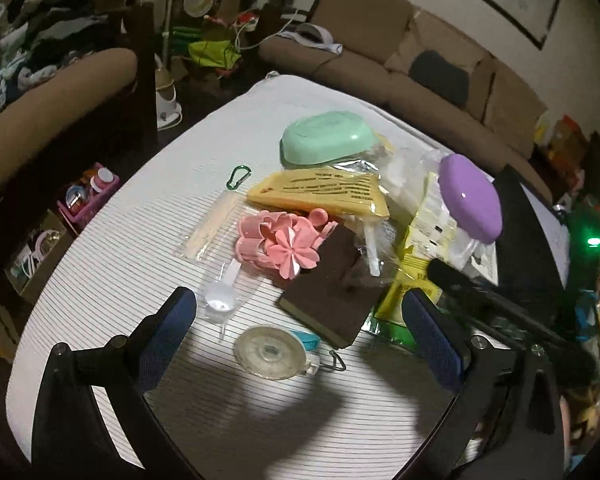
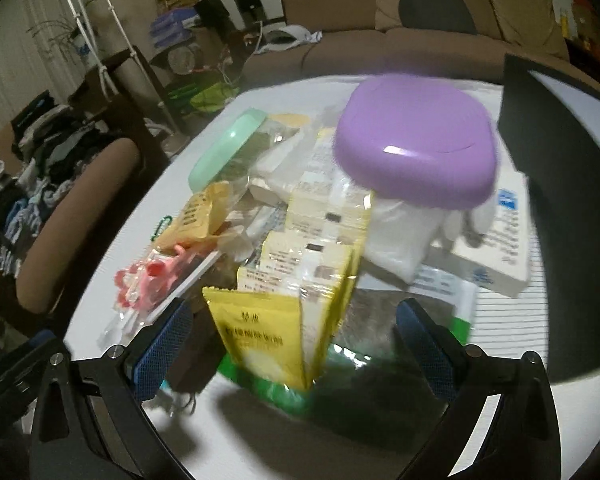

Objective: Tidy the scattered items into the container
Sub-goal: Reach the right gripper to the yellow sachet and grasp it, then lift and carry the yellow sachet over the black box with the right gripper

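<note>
Both jaws wide open, empty: left gripper [image 1: 300, 312] over clear round suction hook [image 1: 269, 353] beside brown sponge block [image 1: 332, 288] on ribbed white surface [image 1: 120, 272]; right gripper [image 2: 294, 324] straddles glossy yellow packet [image 2: 260, 336], purple rounded lid [image 2: 416, 148] behind.

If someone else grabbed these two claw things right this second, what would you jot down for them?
Left gripper: open, empty, above the clear suction hook and brown sponge.
Right gripper: open, empty, facing the yellow packet.
Green soap box, purple soap box, pink flower clips and carabiner all lie heaped on the striped table.
Done: nothing visibly packed. Left: everything. Which thing is the container I cannot tell.
</note>
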### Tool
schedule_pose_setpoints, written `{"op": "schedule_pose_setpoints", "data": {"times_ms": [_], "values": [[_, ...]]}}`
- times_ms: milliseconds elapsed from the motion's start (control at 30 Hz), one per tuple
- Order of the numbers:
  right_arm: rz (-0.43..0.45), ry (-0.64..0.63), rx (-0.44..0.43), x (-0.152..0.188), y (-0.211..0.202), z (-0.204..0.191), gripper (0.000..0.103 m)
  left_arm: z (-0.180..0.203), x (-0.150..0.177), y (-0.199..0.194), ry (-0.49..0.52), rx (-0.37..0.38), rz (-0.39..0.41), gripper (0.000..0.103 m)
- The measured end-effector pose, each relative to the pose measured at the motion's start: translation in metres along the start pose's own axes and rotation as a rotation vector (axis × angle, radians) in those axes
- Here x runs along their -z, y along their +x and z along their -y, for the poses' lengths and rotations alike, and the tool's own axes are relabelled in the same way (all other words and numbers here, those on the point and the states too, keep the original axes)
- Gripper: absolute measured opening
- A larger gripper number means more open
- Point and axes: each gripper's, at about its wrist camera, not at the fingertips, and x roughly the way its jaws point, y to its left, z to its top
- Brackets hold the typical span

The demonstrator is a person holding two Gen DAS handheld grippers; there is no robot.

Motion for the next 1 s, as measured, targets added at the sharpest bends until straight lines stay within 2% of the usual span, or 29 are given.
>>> {"op": "schedule_pose_setpoints", "data": {"times_ms": [100, 200, 267, 300, 367, 533, 633, 767, 867, 1000], "values": [[-0.04, 0.001, 0.047, 0.003, 0.022, 0.003, 0.102, -0.003, -0.001, 0.002, -0.022, 0.014, -0.009, 0.103], [-0.051, 0.036, -0.03, 0.006, 0.025, 0.011, 0.077, -0.003, -0.002, 0.004, -0.036, 0.04, -0.019, 0.103], [-0.053, 0.032, -0.06, 0.005, 0.019, 0.013, 0.043, -0.001, -0.002, 0.005, -0.04, 0.05, -0.025, 0.103], [-0.055, 0.02, -0.066, 0.004, 0.015, 0.013, 0.039, 0.0, -0.002, 0.005, -0.041, 0.057, -0.028, 0.103], [-0.066, 0.03, -0.139, 0.002, 0.005, 0.018, 0.027, 0.002, -0.001, 0.007, -0.038, 0.068, -0.036, 0.103], [-0.074, 0.042, -0.255, 0.001, -0.031, 0.027, 0.02, 0.015, 0.003, 0.01, 0.003, 0.11, -0.062, 0.103], [-0.059, 0.071, -0.321, -0.001, -0.057, 0.03, 0.02, 0.028, 0.005, 0.009, 0.048, 0.171, -0.072, 0.103], [-0.002, 0.079, -0.385, -0.016, -0.102, 0.029, 0.02, 0.048, 0.008, -0.002, 0.119, 0.236, -0.044, 0.103], [0.051, 0.079, -0.419, -0.032, -0.136, 0.025, 0.02, 0.065, 0.009, -0.014, 0.188, 0.25, 0.0, 0.103], [0.12, 0.062, -0.446, -0.055, -0.187, 0.022, 0.02, 0.087, 0.012, -0.018, 0.255, 0.269, 0.015, 0.103]]}}
